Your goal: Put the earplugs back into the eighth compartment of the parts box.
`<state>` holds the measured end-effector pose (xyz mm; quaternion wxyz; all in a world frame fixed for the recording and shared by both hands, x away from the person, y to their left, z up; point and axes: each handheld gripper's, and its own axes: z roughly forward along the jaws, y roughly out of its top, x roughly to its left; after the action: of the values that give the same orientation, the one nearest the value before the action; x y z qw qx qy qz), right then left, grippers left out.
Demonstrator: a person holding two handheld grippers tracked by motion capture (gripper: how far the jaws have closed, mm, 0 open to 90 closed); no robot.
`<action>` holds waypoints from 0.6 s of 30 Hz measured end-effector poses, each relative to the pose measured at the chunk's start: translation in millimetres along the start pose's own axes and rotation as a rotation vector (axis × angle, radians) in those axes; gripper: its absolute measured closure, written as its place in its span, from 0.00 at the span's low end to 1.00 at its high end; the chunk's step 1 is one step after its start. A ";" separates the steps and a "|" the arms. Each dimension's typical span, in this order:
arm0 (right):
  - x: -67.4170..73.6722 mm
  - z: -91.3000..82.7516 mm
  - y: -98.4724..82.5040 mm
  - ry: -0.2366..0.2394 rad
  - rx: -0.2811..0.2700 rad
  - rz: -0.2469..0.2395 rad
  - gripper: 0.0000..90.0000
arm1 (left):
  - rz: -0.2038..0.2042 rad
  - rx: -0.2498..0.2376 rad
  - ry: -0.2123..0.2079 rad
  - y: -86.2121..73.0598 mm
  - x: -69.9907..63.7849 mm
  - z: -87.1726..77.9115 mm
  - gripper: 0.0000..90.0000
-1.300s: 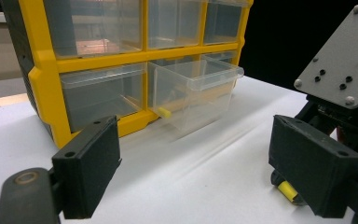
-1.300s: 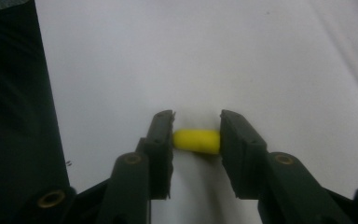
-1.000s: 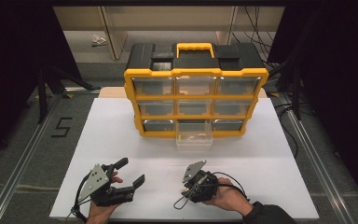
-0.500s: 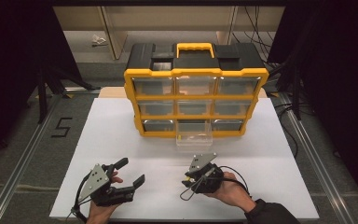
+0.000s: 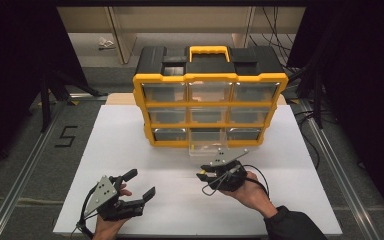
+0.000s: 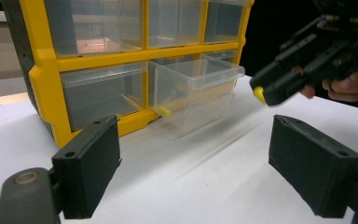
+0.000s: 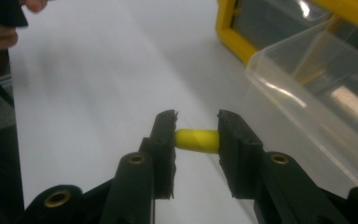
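A yellow and black drawer organizer stands at the back of the white table. Its bottom middle clear drawer is pulled out, and a small yellow piece shows through the drawer wall. My right gripper hovers just in front of that drawer, shut on a short yellow cylinder held crosswise between its pads. The drawer's rim lies to its right. My left gripper rests low at the front left with its jaws wide open and nothing between them.
The organizer's other clear drawers are pushed in, and its yellow frame stands beside the open drawer. Bare white table lies between the grippers. Dark floor with metal rails borders the table on both sides.
My right gripper has lifted off the table and moved away from me toward the open drawer, carrying the yellow cylinder. The left gripper has stayed where it was.
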<state>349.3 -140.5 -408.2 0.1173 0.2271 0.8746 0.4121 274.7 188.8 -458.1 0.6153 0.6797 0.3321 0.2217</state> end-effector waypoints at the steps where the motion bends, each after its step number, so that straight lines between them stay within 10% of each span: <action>1: -1.7 -1.5 2.0 -0.006 -0.011 0.006 0.76 | 0.000 0.000 0.000 0.0 0.1 0.0 0.18; 18: -22.3 -11.6 26.8 -0.094 -0.142 0.053 0.76 | 0.000 0.000 0.000 -0.2 0.3 -0.1 0.18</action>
<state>372.2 -144.3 -379.7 0.1631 0.2603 0.8305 0.4647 274.8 189.1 -458.3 0.6153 0.6796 0.3322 0.2218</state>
